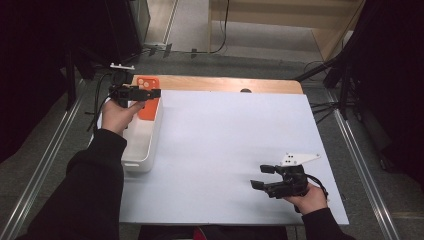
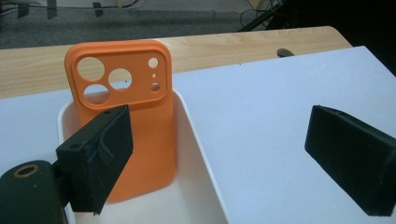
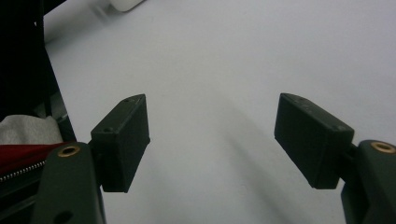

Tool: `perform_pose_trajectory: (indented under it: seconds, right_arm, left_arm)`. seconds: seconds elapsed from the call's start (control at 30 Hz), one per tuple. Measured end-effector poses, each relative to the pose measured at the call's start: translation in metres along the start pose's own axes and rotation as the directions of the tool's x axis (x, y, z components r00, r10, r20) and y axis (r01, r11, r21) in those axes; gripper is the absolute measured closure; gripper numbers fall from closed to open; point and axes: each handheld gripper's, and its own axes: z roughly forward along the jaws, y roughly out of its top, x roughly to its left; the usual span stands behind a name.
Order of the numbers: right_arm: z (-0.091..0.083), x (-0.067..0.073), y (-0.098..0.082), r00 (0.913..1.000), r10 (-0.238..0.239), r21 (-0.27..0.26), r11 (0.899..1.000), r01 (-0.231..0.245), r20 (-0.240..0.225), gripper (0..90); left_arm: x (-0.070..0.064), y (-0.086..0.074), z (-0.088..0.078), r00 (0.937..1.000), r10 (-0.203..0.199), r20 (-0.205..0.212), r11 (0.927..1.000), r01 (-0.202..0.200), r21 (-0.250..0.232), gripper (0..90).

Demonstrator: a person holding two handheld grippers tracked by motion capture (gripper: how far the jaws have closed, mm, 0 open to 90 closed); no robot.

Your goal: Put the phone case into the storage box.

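Observation:
An orange phone case (image 1: 148, 108) stands on end in the far part of a white bin (image 1: 150, 150) at the table's left, leaning on the bin's far wall. My left gripper (image 1: 152, 92) hovers over that end of the bin. In the left gripper view its jaws are wide apart, the orange phone case (image 2: 149, 135) rises just beyond the left jaw, and nothing sits in the left gripper (image 2: 222, 128). My right gripper (image 1: 260, 176) rests low near the table's front right, open. The right gripper (image 3: 212, 116) has bare white table between its jaws.
A white sheet (image 1: 230, 140) covers most of the table, with a strip of wood (image 1: 225, 83) showing along the far edge and a small dark hole (image 1: 245, 90) in it. Stands and cables line the floor on both sides. The white bin (image 2: 201, 154) lies lengthwise along the left edge.

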Motion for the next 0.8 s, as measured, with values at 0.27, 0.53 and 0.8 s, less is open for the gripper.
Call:
perform_pose_trajectory:
  seconds: [0.27, 0.53, 0.8]
  right_arm:
    - [0.0, 0.0, 0.0, 1.0, -0.002, 0.003, 1.0, 0.002, -0.002, 25.4]
    - [0.001, 0.0, 0.0, 1.0, 0.0, 0.007, 1.0, 0.0, -0.005, 25.4]
    - [0.001, 0.001, 0.0, 1.0, 0.0, 0.009, 1.0, 0.0, -0.006, 25.5]
  left_arm:
    - [-0.009, -0.006, -0.003, 0.9946, 0.042, 0.095, 0.999, -0.044, 0.01, 8.3]
    - [-0.019, -0.014, -0.008, 0.9853, 0.101, 0.138, 0.9943, -0.105, 0.02, 8.3]
    - [-0.027, -0.022, -0.011, 0.974, 0.131, 0.185, 0.9907, -0.135, 0.012, 8.4]
